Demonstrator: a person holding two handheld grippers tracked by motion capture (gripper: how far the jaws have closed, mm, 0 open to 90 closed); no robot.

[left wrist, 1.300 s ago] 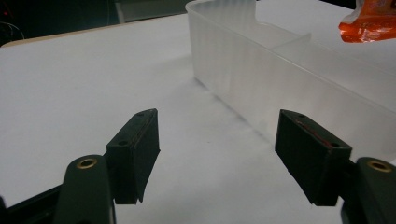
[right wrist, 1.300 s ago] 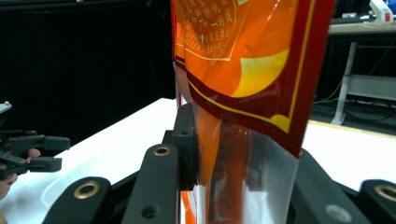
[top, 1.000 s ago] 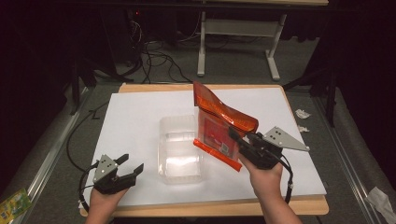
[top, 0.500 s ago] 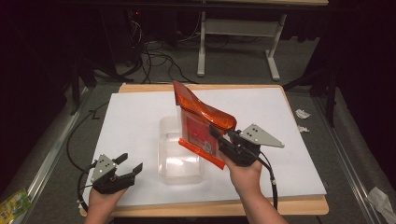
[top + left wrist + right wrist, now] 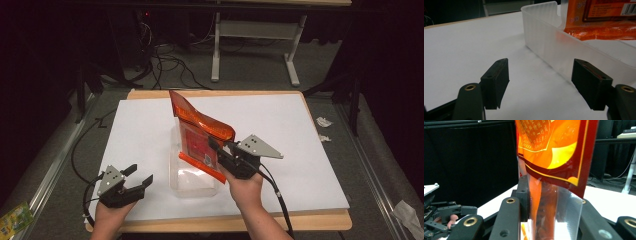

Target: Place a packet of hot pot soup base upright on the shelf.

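An orange-red snack bag point(image 5: 199, 136) hangs tilted over a clear plastic tub point(image 5: 192, 181) in the middle of the white sheet. My right gripper point(image 5: 216, 150) is shut on the bag's lower edge, and in the right gripper view the bag point(image 5: 554, 157) stands up between the jaws. At the front left my left gripper point(image 5: 139, 175) rests open on the sheet with nothing between its pads point(image 5: 495, 81). The tub's near wall point(image 5: 564, 50) lies just ahead of it to the right, with the bag's bottom edge point(image 5: 599, 27) above the tub.
The white sheet point(image 5: 300, 125) covers a wooden table point(image 5: 240, 220). Crumpled paper scraps point(image 5: 322, 121) lie off the table's right edge. A green packet point(image 5: 12, 217) lies at the bottom left. Table legs and cables stand behind.
My right gripper has carried the bag leftward and slightly down, from beside the tub to over it. The left gripper has kept still.
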